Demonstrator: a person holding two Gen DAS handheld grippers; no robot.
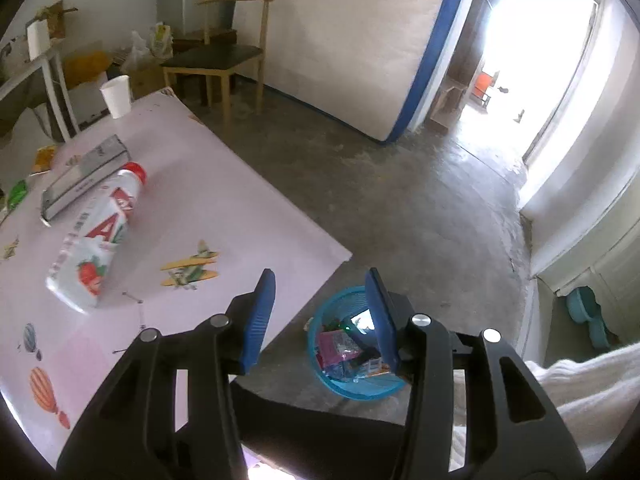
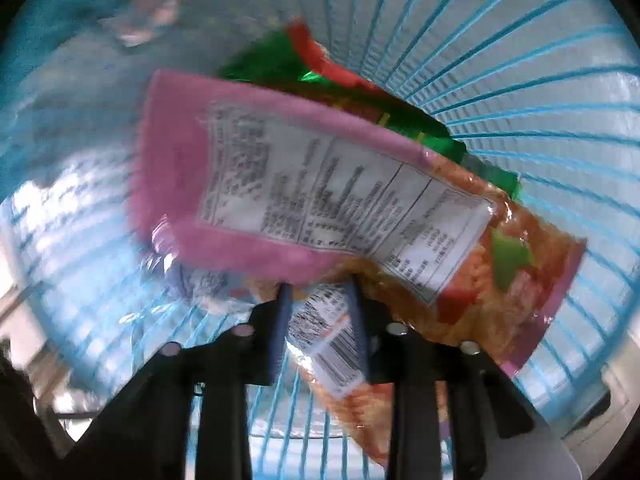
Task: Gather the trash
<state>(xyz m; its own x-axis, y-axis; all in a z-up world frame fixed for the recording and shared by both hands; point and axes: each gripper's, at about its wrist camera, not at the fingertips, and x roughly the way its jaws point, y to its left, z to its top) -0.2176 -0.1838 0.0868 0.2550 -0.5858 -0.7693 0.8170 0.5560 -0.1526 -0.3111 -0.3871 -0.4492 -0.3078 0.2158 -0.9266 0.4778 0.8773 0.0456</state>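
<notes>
Pink tablecloth [image 1: 208,184] fills our nine o'clock, a milk bottle [image 1: 96,236] lying on it; the blue trash basket [image 1: 320,364] sits at six. Our left gripper [image 1: 320,320] hangs spread and empty; our right gripper [image 2: 318,312], inside the basket, straddles a snack wrapper [image 2: 344,344], grip unclear.

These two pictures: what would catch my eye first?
Probably the pink snack wrapper filling the right view, lying inside a blue slatted trash basket just ahead of the right hand-held gripper. In the left view, a strawberry drink bottle lies on its side on the pink table.
</notes>
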